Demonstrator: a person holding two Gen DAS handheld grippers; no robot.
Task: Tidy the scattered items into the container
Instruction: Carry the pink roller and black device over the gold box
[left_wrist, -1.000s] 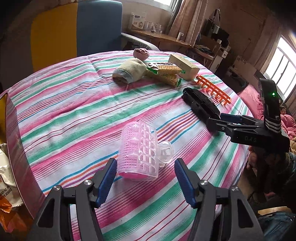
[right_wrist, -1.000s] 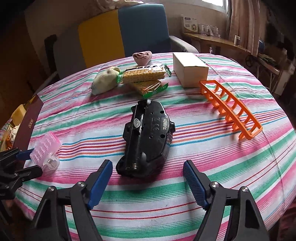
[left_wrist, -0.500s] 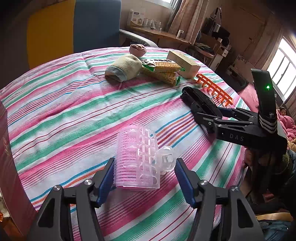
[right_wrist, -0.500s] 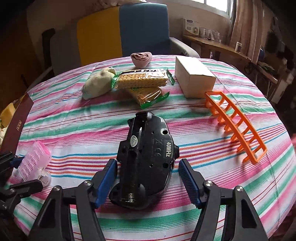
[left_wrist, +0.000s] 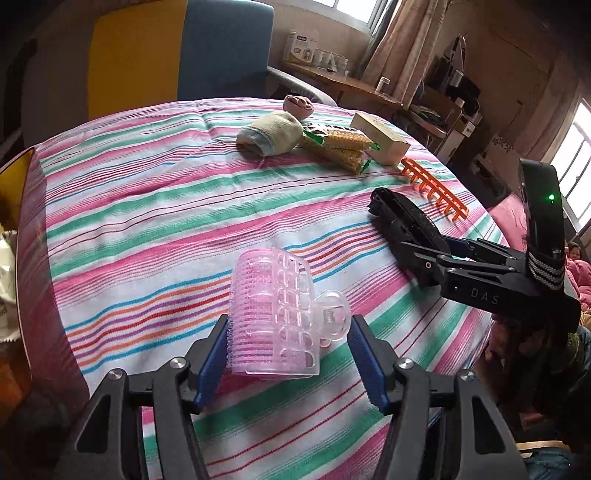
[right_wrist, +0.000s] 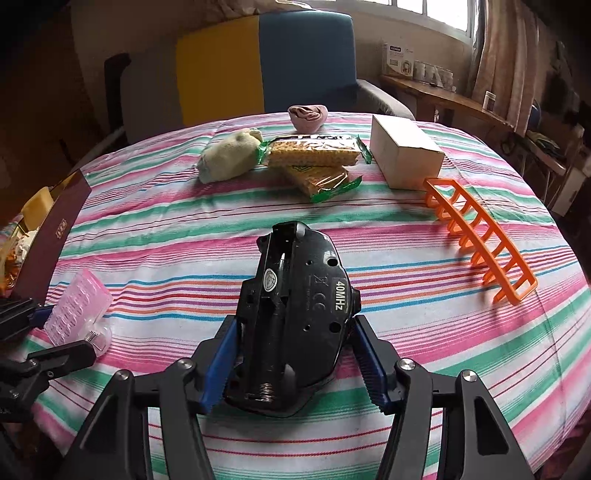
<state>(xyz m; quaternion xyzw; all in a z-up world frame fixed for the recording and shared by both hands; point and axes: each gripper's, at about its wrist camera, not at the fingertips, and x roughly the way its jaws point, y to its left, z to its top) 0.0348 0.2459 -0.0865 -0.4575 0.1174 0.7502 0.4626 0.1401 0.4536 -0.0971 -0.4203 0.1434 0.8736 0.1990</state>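
A pink hair roller clip (left_wrist: 275, 314) lies on the striped tablecloth (left_wrist: 147, 206) between the fingers of my left gripper (left_wrist: 290, 350), which stands open; the left pad (left_wrist: 216, 350) touches the roller's side. A black controller (right_wrist: 295, 317) lies upside down between the pads of my right gripper (right_wrist: 295, 354), and both pads press its sides. The right gripper (left_wrist: 417, 258) also shows from the side in the left wrist view. A dark maroon box (right_wrist: 55, 229) with snack bags inside sits at the table's left edge.
Toward the far side lie a cream sock (right_wrist: 229, 155), two biscuit packs (right_wrist: 314, 155), a white carton (right_wrist: 402, 155), a pink rolled sock (right_wrist: 308, 114) and an orange plastic rack (right_wrist: 480, 243). A blue and yellow chair (right_wrist: 266, 62) stands behind the table.
Both grippers moved forward over their items. The right jaws narrowed onto the black controller. The left jaws kept their width and now flank the pink roller.
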